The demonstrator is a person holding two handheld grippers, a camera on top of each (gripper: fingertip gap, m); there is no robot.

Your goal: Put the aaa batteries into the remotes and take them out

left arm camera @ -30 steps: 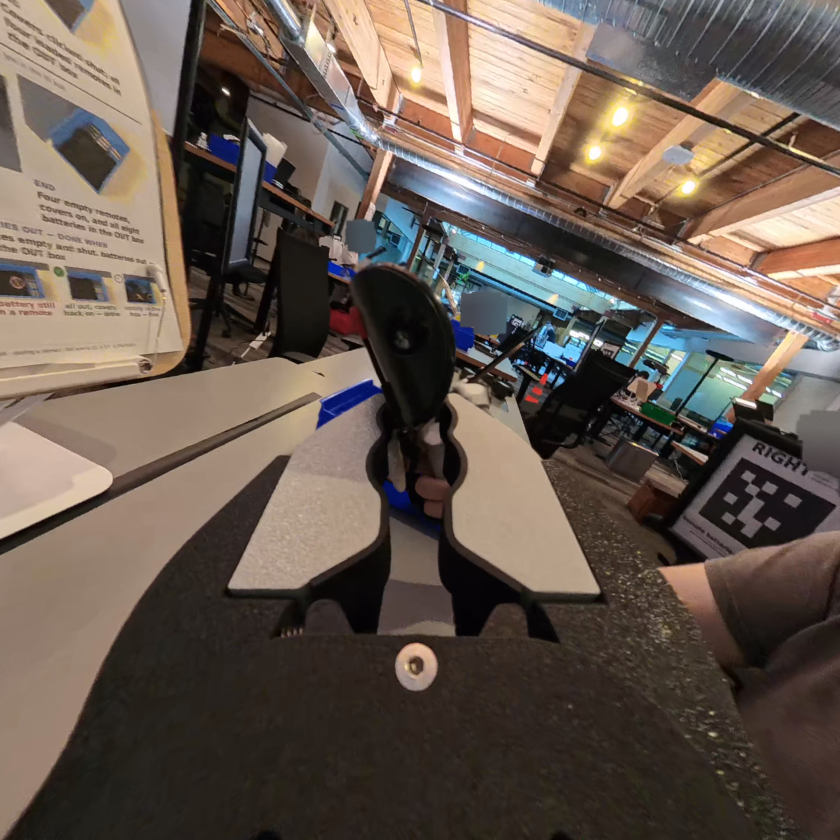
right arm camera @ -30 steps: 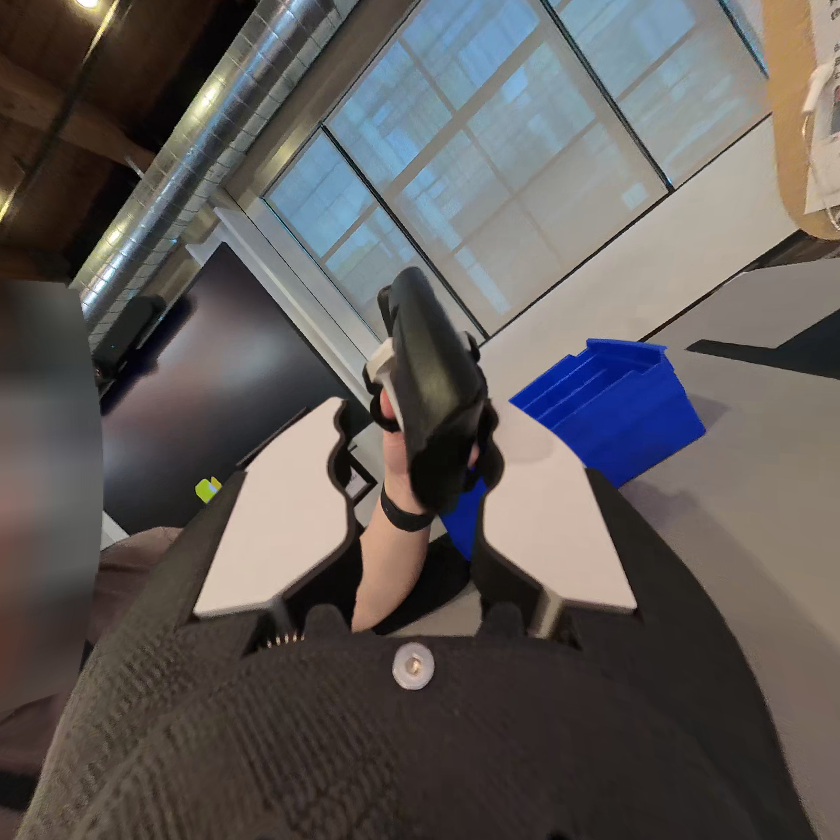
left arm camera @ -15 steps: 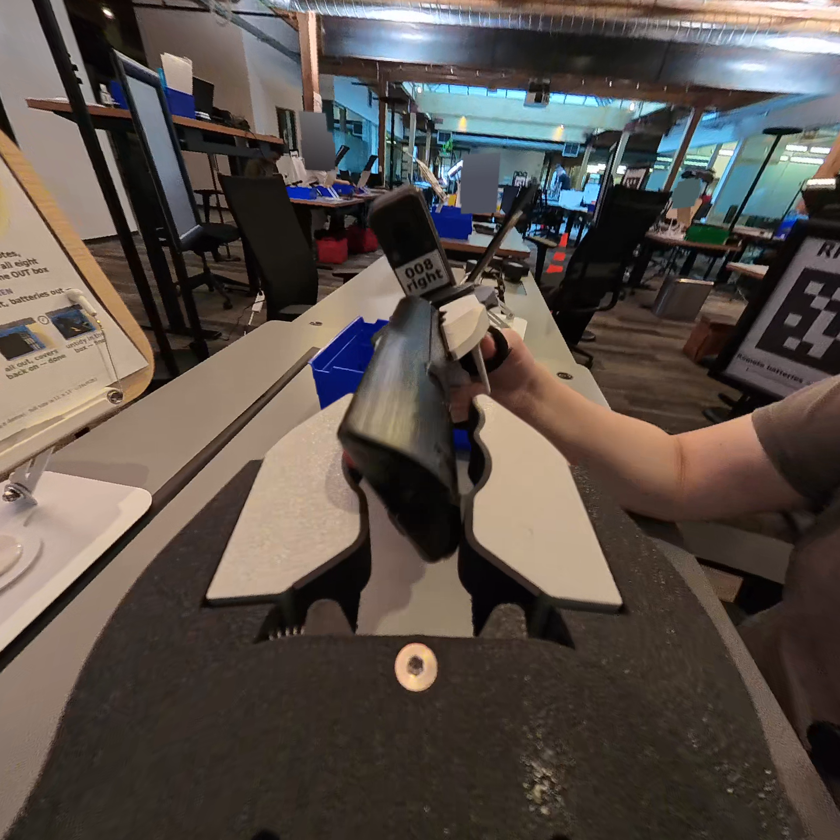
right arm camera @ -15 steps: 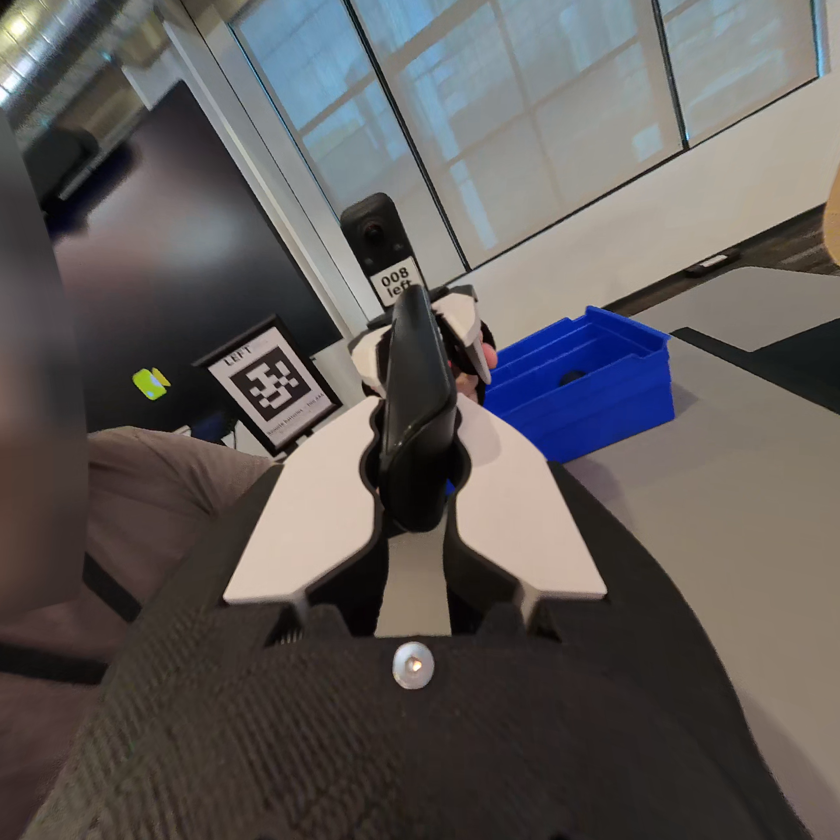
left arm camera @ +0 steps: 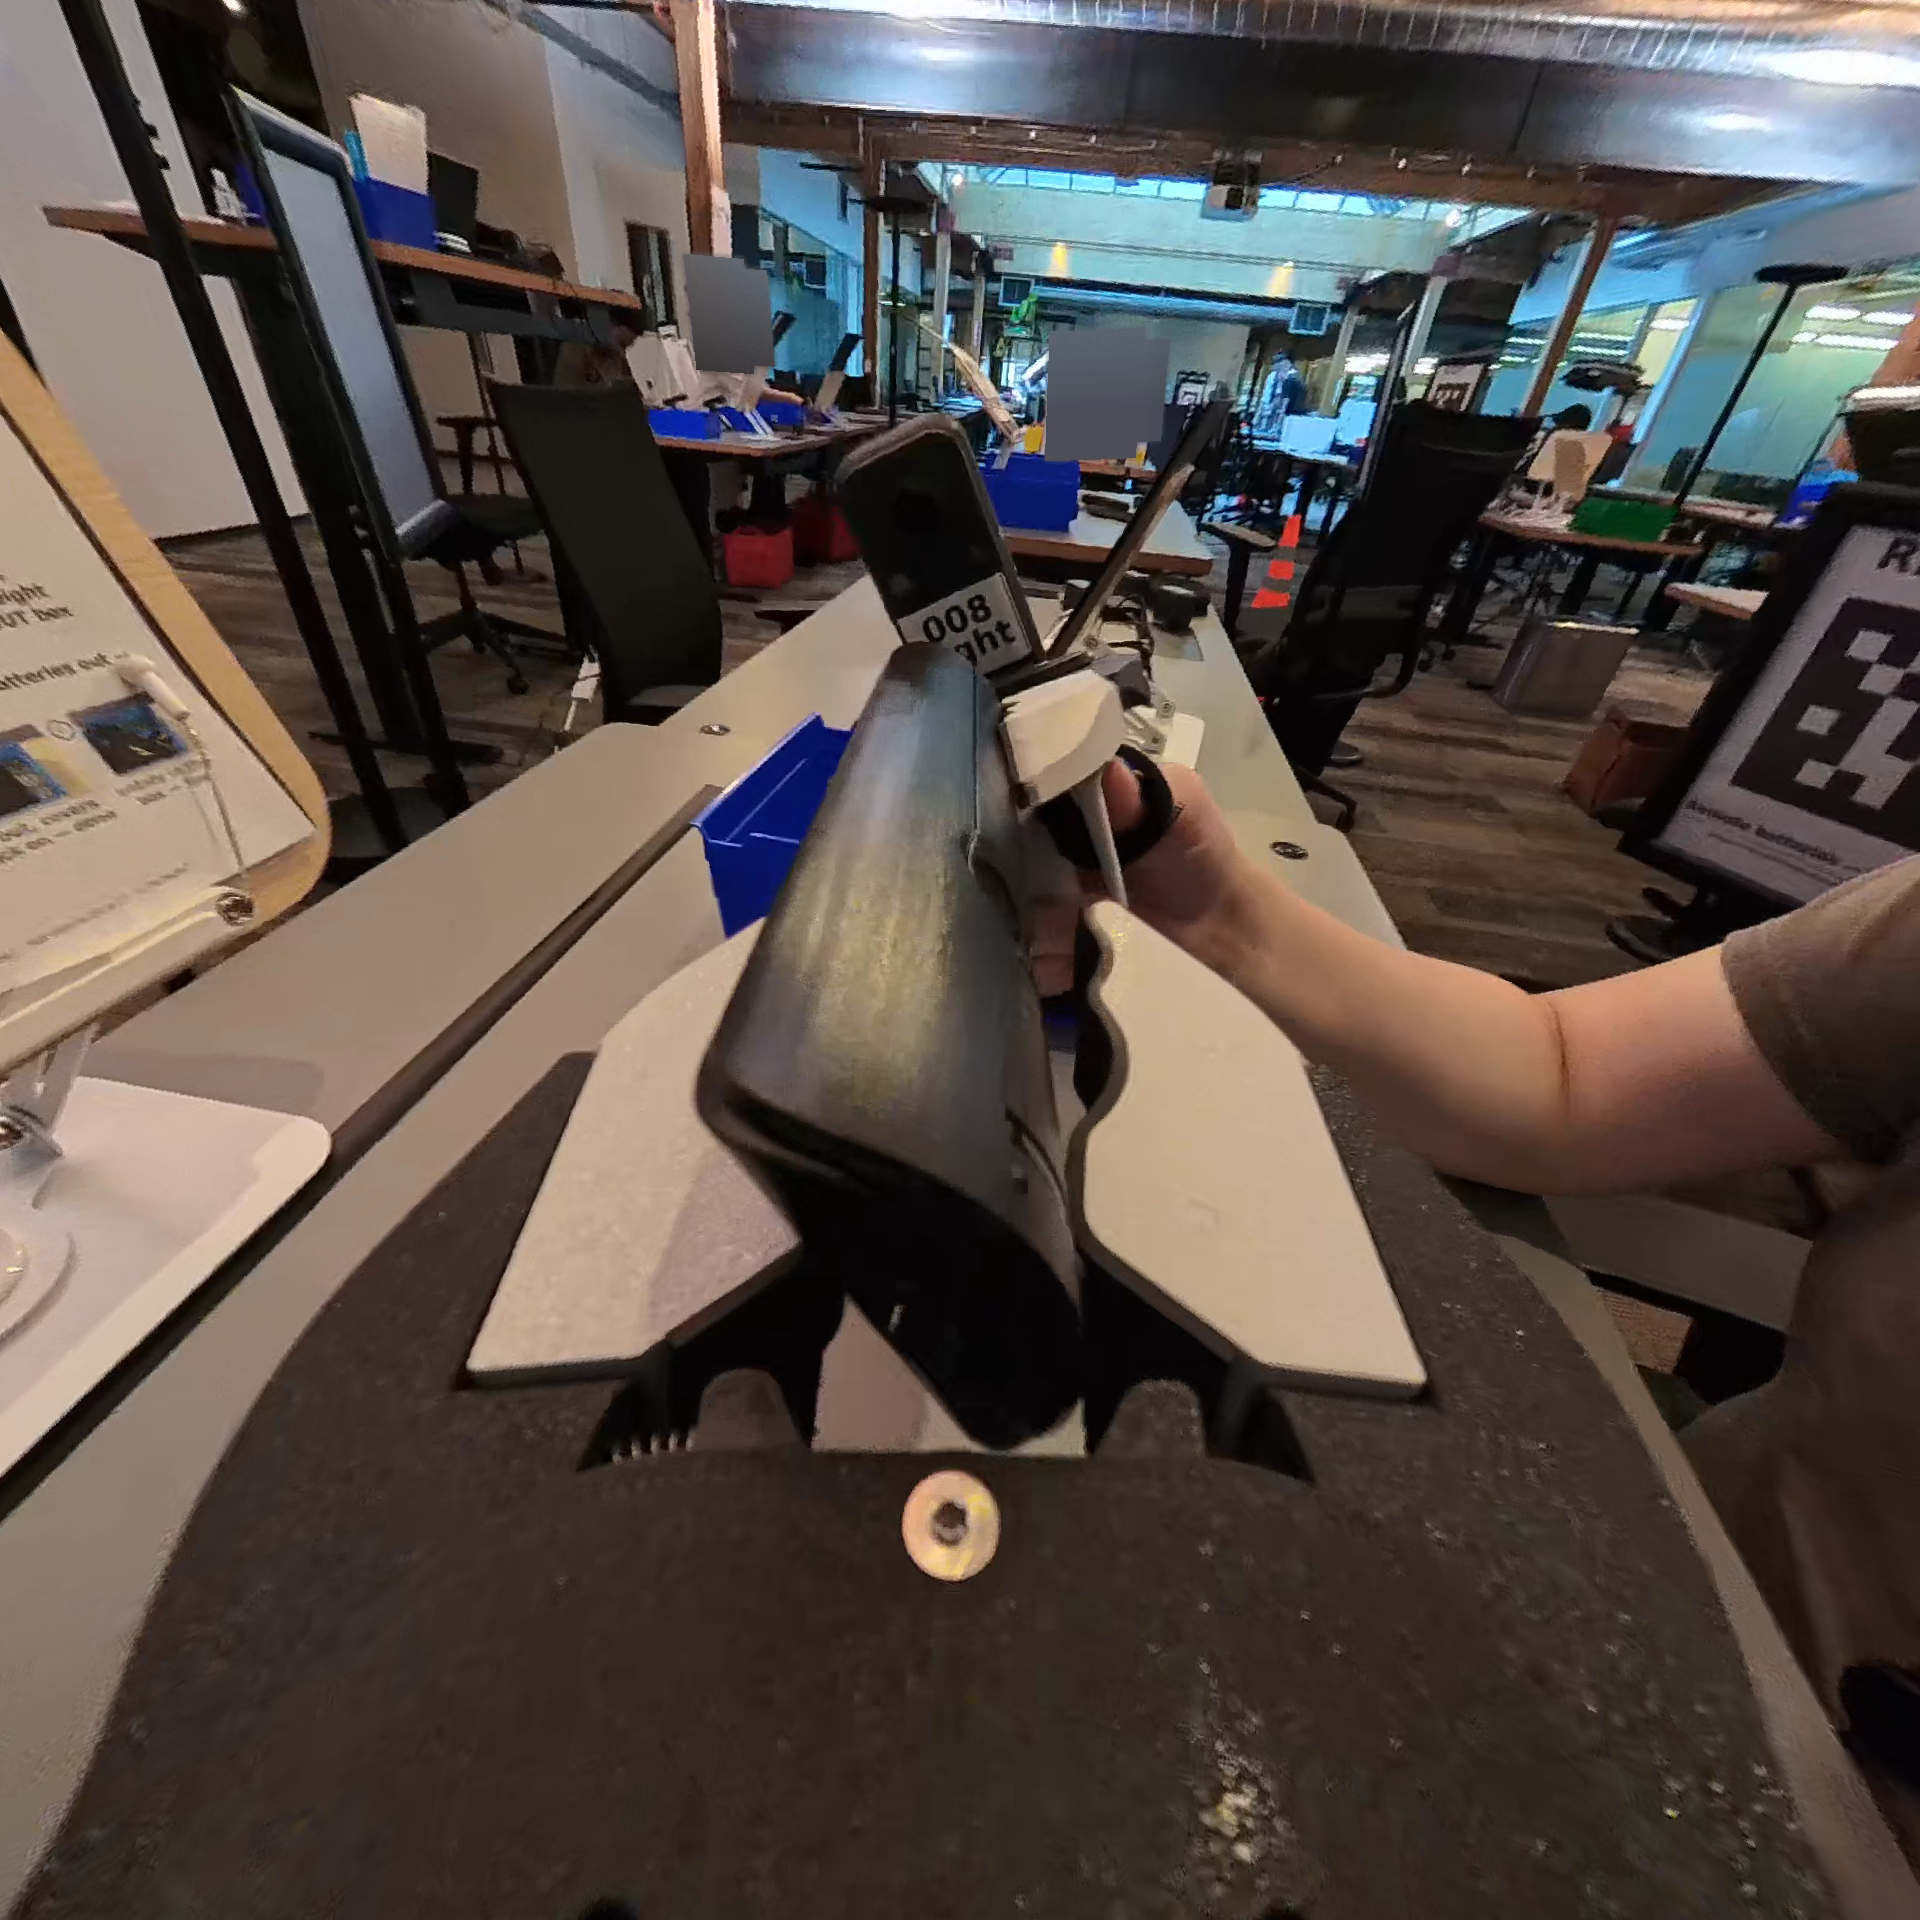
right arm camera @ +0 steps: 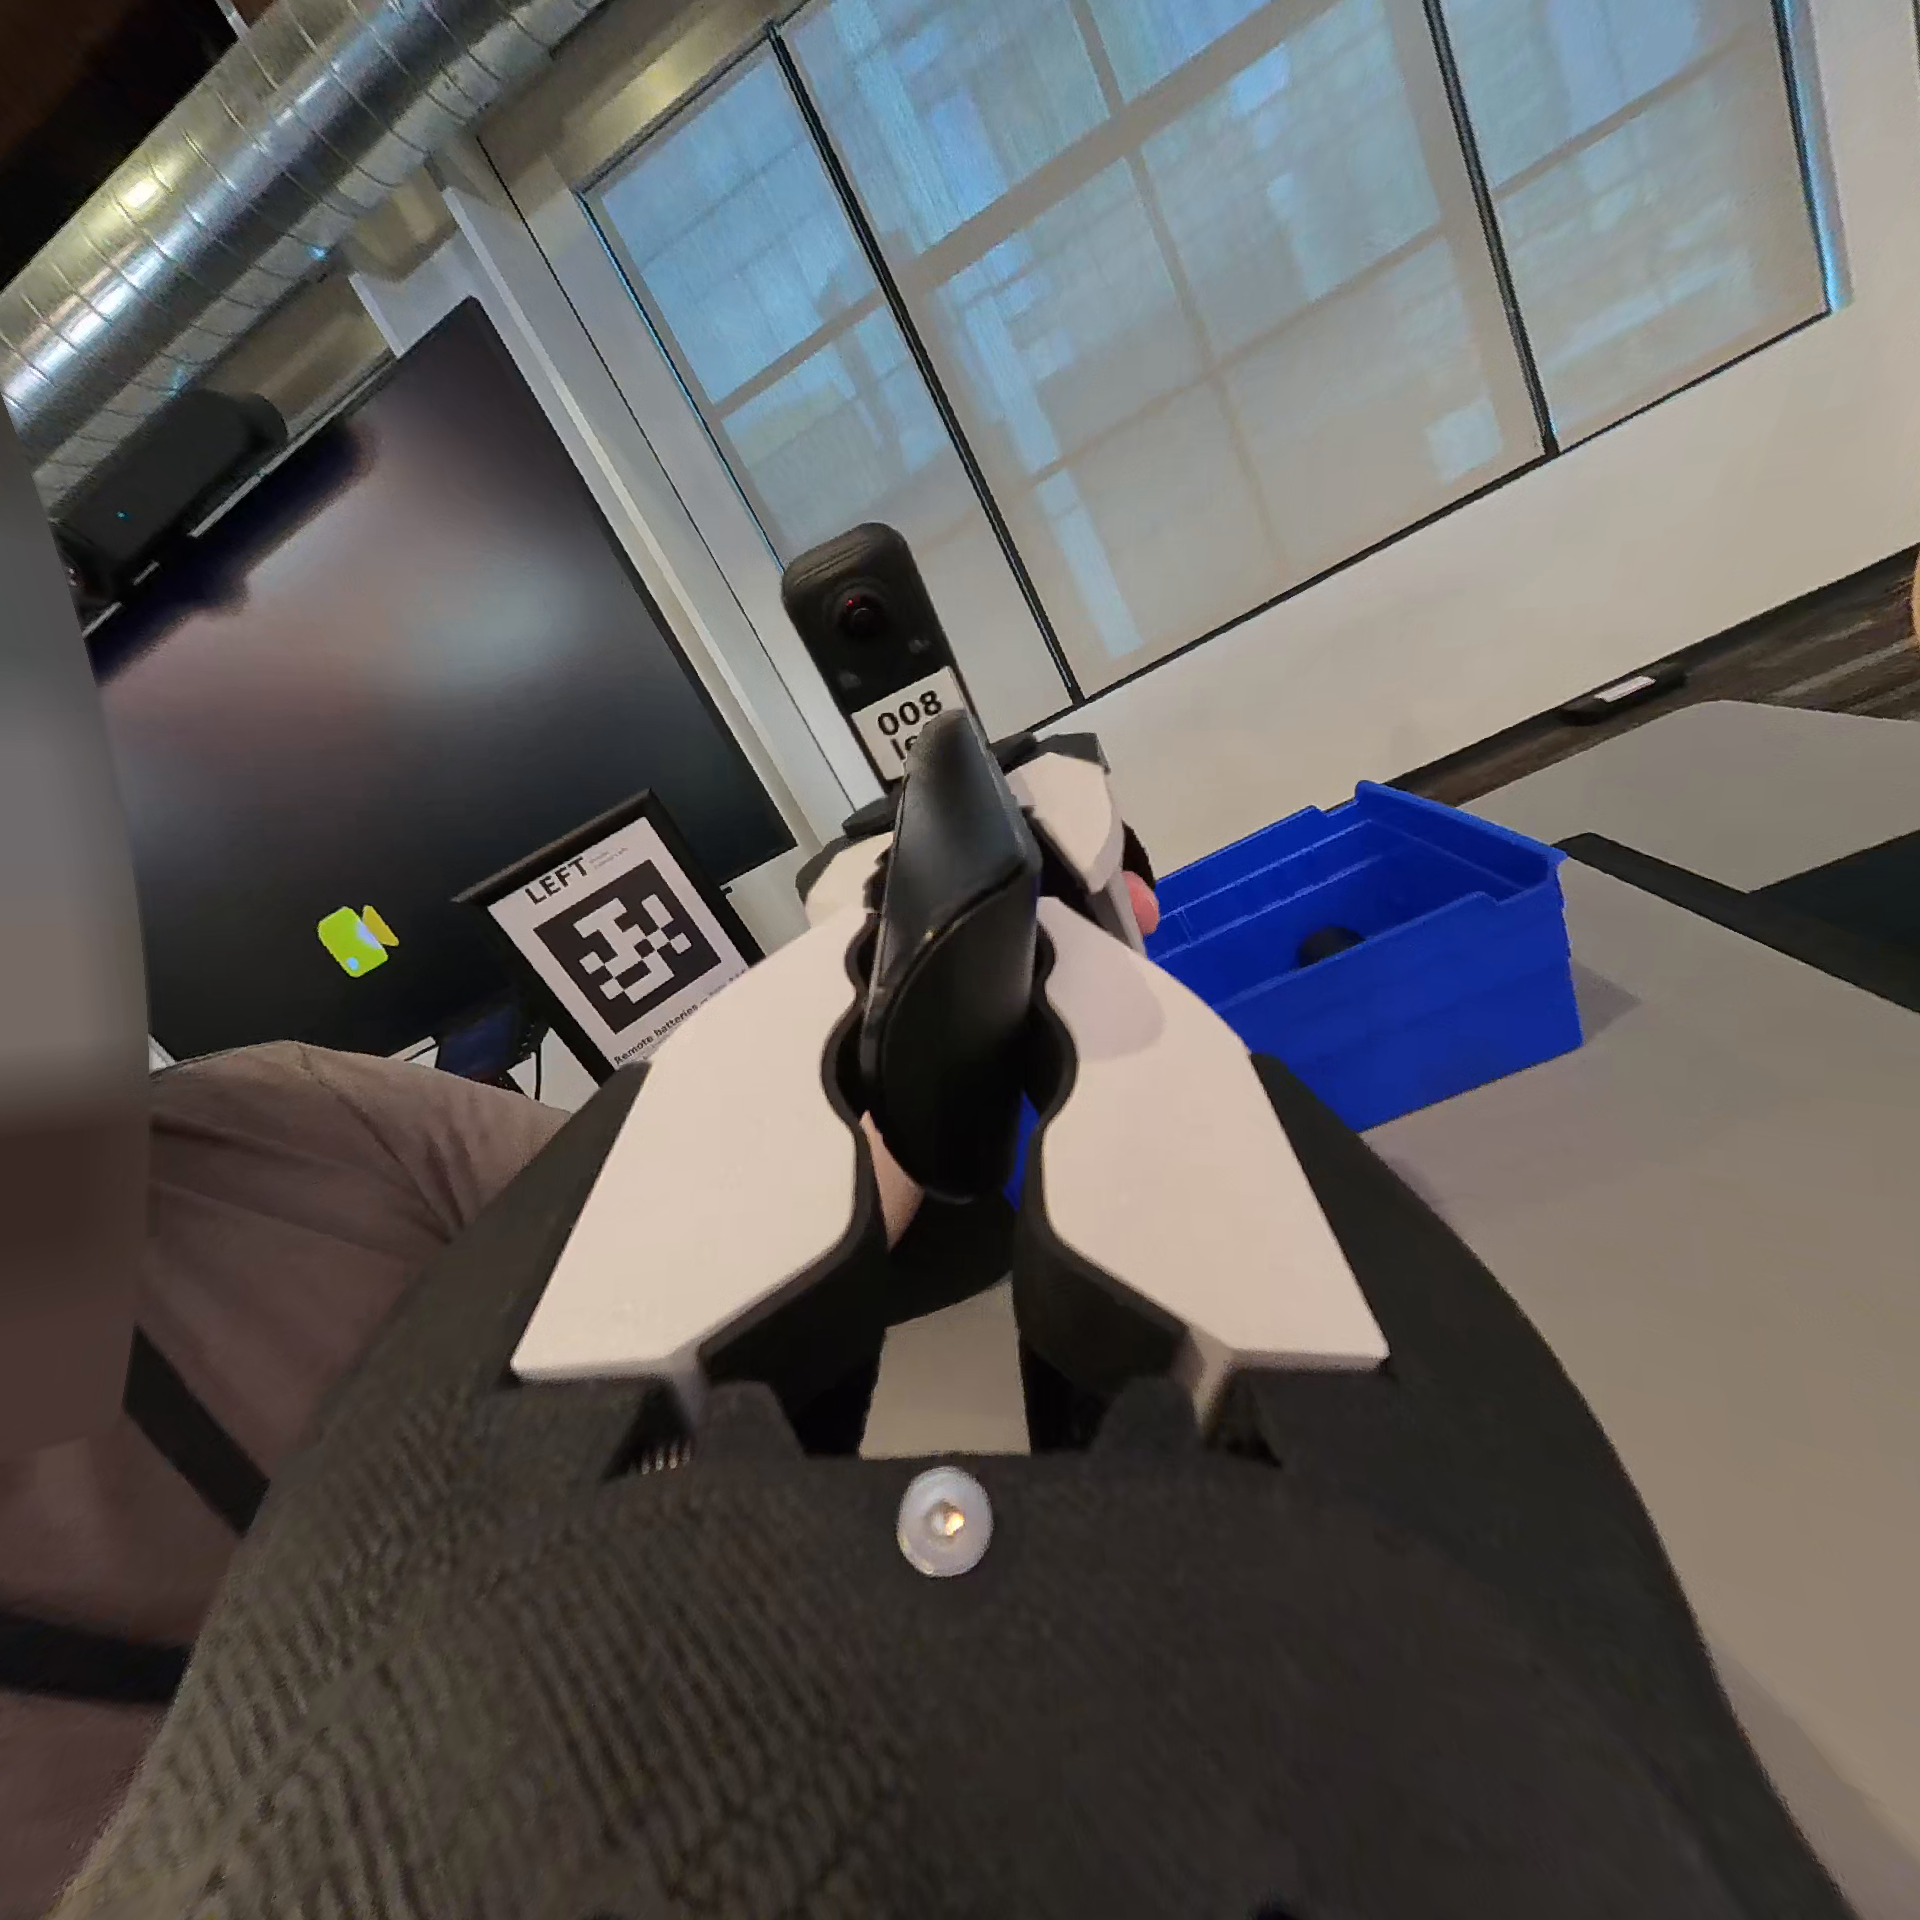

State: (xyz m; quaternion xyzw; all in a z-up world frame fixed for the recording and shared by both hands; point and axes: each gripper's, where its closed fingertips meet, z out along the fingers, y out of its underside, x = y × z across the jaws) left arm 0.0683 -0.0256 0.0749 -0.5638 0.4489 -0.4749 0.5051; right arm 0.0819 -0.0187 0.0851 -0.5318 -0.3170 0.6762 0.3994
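One black remote (left arm camera: 894, 997) is held in the air between both grippers. In the left wrist view it lies lengthwise between my left gripper's (left arm camera: 935, 935) fingers, which are shut on its near end. Its far end reaches my right gripper (left arm camera: 1060, 748), held by a hand. In the right wrist view the same remote (right arm camera: 956, 977) shows edge-on in the notch of my right gripper (right arm camera: 951, 935), which is shut on it. The left gripper (right arm camera: 1081, 821) is just beyond. No batteries are visible.
A blue bin (left arm camera: 769, 831) stands on the grey table (left arm camera: 416, 935) behind the remote; in the right wrist view the bin (right arm camera: 1403, 966) holds a small dark thing. An instruction board (left arm camera: 104, 727) stands left, a marker sign (left arm camera: 1829, 727) right. A person's forearm (left arm camera: 1455, 1060) crosses the right side.
Both views have tilted down from the ceiling and window toward the table. The remote has turned from upright to lying along the left fingers. Both grippers stay closed on it.
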